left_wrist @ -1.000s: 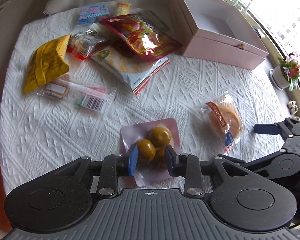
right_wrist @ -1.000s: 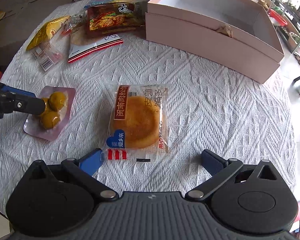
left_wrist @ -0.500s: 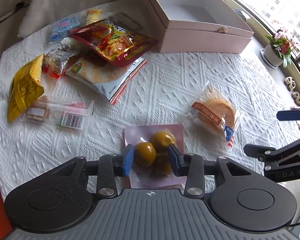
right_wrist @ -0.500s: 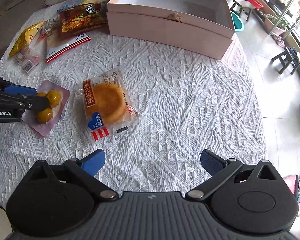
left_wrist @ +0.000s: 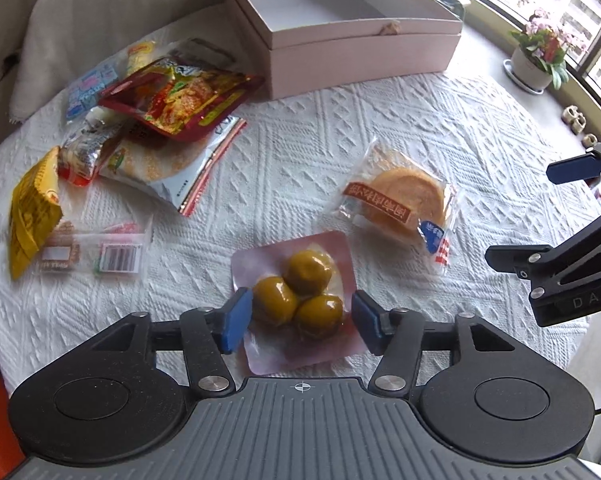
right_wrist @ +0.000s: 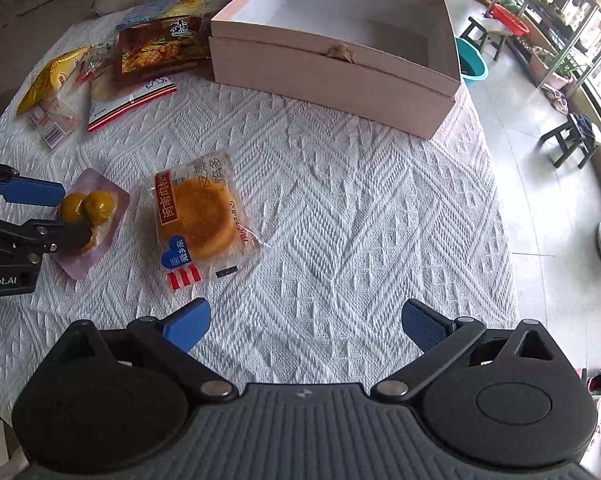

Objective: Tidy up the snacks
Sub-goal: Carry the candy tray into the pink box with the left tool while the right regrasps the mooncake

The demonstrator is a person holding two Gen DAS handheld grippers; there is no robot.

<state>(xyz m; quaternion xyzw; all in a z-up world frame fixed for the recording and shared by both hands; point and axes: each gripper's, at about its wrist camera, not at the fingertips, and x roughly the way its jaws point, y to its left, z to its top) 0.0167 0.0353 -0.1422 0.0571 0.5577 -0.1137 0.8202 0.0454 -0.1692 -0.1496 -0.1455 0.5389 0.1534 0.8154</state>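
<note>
Your left gripper (left_wrist: pixel 298 322) has its fingers open around the egg-yolk pack (left_wrist: pixel 296 298) on the near table (left_wrist: pixel 300 152); closing on its slick film could squirt it aside. Your right gripper (right_wrist: pixel 304 326) hangs open, empty. The box (left_wrist: pixel 364 50) waits far.

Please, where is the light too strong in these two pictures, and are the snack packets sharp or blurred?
Left wrist view: the window at top right is overexposed; the egg packet between the open left gripper is sharp, and straight edges bend from fisheye distortion. Right wrist view: the floor glares white at the right; the pastry packet print is readable, with slight shine on its film.
</note>
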